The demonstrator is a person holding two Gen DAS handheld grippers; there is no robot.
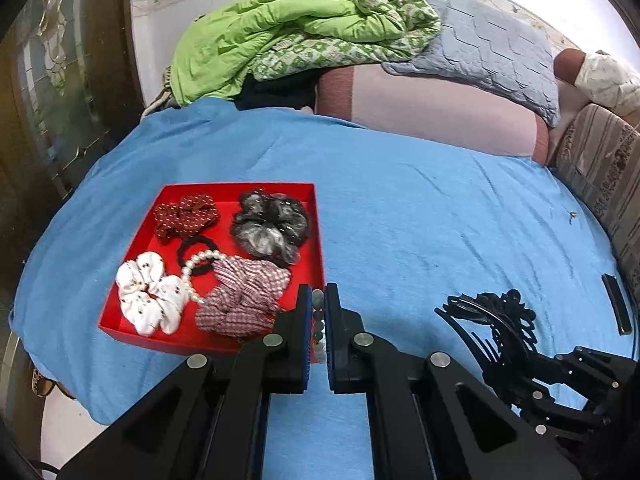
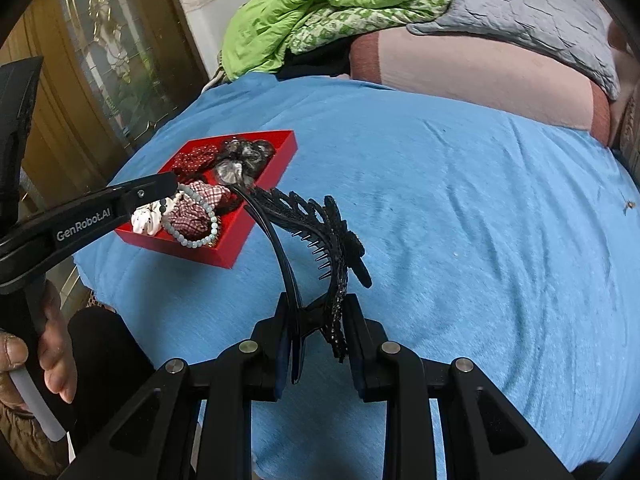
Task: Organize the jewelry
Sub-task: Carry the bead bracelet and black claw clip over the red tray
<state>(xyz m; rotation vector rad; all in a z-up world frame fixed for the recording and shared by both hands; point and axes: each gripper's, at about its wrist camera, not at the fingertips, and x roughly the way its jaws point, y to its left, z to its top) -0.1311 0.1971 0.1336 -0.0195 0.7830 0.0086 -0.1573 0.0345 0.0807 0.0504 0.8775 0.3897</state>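
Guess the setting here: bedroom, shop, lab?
Most likely a bedroom at home. The work surface is a bed under a blue sheet, with a rumpled green quilt and a grey quilted pillow piled at the far end, and an ornate glass-panelled door beside it.

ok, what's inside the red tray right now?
Red tray holds scrunchies: dotted red, grey-black, white, checked; also a black hair tie and pearl bracelet. Tray floor beneath them is hidden.

Blue-sheeted bed (image 1: 400, 208), green quilt (image 1: 260, 36), wooden glass-panelled door (image 1: 60, 80) leftward.
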